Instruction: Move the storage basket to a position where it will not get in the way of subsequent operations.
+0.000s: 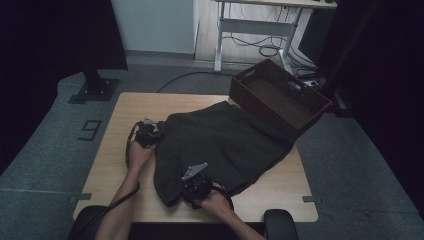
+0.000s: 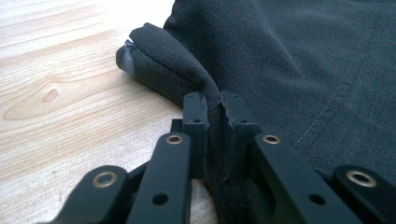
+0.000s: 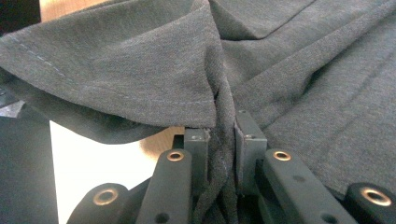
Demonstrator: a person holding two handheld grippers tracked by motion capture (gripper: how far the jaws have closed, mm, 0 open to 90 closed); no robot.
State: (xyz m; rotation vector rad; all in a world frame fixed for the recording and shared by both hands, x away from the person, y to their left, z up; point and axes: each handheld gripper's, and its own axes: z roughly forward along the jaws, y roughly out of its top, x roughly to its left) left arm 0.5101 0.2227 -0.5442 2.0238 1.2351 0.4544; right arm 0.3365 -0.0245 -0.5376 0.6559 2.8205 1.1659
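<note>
Dark woven garment (image 1: 220, 142) lies rumpled on the wooden table (image 1: 107, 170), both grippers' jaws pinching its folded edges.

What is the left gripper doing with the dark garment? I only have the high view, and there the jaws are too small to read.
Observer: In the left gripper view, the left gripper is shut on a fold at the edge of the dark garment, cloth pinched between its jaws.
Operator: And the right one, at the near hem?
Observer: The right gripper is also shut on the garment, with bunched fabric running down between its jaws.
Operator: Is the cloth lifted off the wooden table there?
Observer: By the right gripper, a stitched hem is raised, with a gap showing beneath it.
</note>
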